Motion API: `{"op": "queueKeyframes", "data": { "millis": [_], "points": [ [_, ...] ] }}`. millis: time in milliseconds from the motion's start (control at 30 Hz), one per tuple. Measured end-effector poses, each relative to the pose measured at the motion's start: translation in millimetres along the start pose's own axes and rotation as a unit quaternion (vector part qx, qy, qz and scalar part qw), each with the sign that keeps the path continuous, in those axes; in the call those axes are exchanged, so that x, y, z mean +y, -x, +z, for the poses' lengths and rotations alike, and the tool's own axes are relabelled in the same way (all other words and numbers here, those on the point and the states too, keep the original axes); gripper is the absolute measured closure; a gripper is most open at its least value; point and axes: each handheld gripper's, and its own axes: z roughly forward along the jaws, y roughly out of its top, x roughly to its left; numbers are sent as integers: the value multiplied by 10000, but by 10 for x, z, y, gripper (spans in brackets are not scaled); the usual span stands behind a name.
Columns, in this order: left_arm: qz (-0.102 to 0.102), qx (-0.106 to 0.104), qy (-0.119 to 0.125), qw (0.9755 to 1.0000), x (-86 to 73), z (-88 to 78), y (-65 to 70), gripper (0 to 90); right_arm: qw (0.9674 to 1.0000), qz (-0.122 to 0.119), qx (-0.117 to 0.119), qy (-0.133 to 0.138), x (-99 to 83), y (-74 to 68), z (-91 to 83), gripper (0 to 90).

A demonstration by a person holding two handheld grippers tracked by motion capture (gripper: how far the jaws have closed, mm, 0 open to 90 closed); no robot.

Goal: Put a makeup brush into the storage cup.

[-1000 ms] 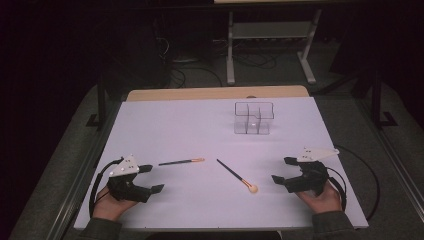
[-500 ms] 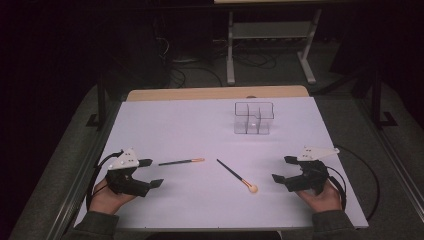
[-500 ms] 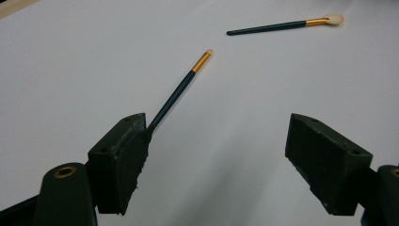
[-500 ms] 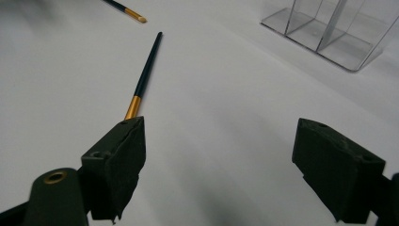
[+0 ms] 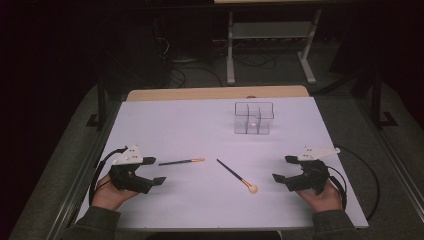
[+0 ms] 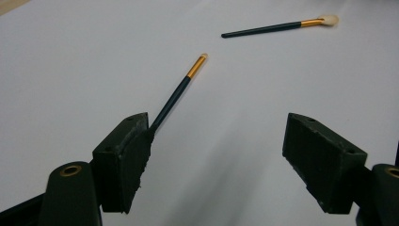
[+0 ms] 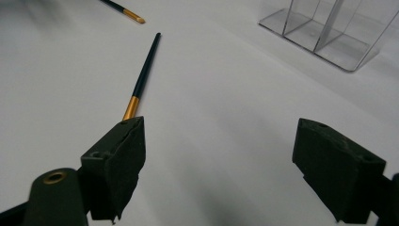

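On the white table lie two slim makeup brushes with black handles and gold ferrules. The thin-tipped black brush lies nearly level across the table, just beside the left gripper, its gold end pointing toward the middle. In the left gripper view this brush runs up and away from the left-hand finger, its handle end passing behind that finger's top corner; whether it touches the finger cannot be told.

The second brush, a black-handled one with a pale round fluffy head, lies at a slant near the table's centre, its head toward the person and closer to the right gripper. In the right gripper view its handle slopes up from behind the left-hand finger, hiding the head.

Both grippers rest low at the near edge of the table, each held in a hand, and well apart from one another. The fingers of each stand wide apart and hold nothing.

A clear plastic organiser with several compartments stands farther back on the table, right of centre, apart from both brushes. It shows at the upper right of the right gripper view.
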Motion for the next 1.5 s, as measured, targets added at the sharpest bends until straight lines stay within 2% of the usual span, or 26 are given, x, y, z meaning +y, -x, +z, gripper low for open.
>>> {"op": "queueKeyframes", "data": {
  "millis": [167, 267, 333, 533, 767, 1000, 1067, 1200, 1267, 1300, 1367, 1433, 1467, 1500],
  "points": [
    [89, -39, -99, 9999, 80, 39, -49, 251, 10000, -41, 13, -28, 0, -3, 12, 169],
    [240, -52, -288, 9993, 143, 78, -101, 251, 10000, -39, 13, -41, 4, -8, 17, 168],
    [247, -69, -328, 9991, 185, 111, -129, 255, 10000, -42, 17, -41, 5, -9, 19, 168],
    [381, -144, -616, 9973, 300, 227, -229, 270, 9999, -61, 53, -74, 3, -6, 33, 168],
    [462, -205, -805, 9955, 438, 321, -320, 301, 9999, -46, 91, -121, 6, -11, 39, 168],
    [519, -287, -880, 9944, 571, 392, -377, 329, 9998, -63, 114, -120, 8, -14, 45, 168],
    [624, -303, -1006, 9925, 622, 435, -390, 334, 9998, -65, 125, -133, 8, -9, 53, 168],
    [643, -350, -1026, 9920, 656, 485, -407, 349, 9998, -100, 132, -116, 10, -6, 59, 168],
    [712, -364, -1112, 9906, 676, 526, -421, 354, 9998, -83, 125, -112, 12, -7, 55, 168],
    [628, -411, -1116, 9909, 680, 542, -423, 359, 9998, -78, 124, -112, 13, -8, 54, 168],
    [609, -416, -1068, 9915, 690, 582, -439, 363, 9998, -79, 129, -101, 14, -6, 51, 168],
    [678, -442, -1143, 9901, 700, 609, -451, 366, 9998, -83, 133, -100, 15, -6, 52, 168],
    [638, -464, -1139, 9904, 703, 631, -448, 366, 9998, -83, 133, -100, 15, -6, 52, 168],
    [684, -498, -1205, 9891, 709, 645, -453, 371, 9998, -93, 136, -101, 16, -7, 53, 168]
  ]
}}
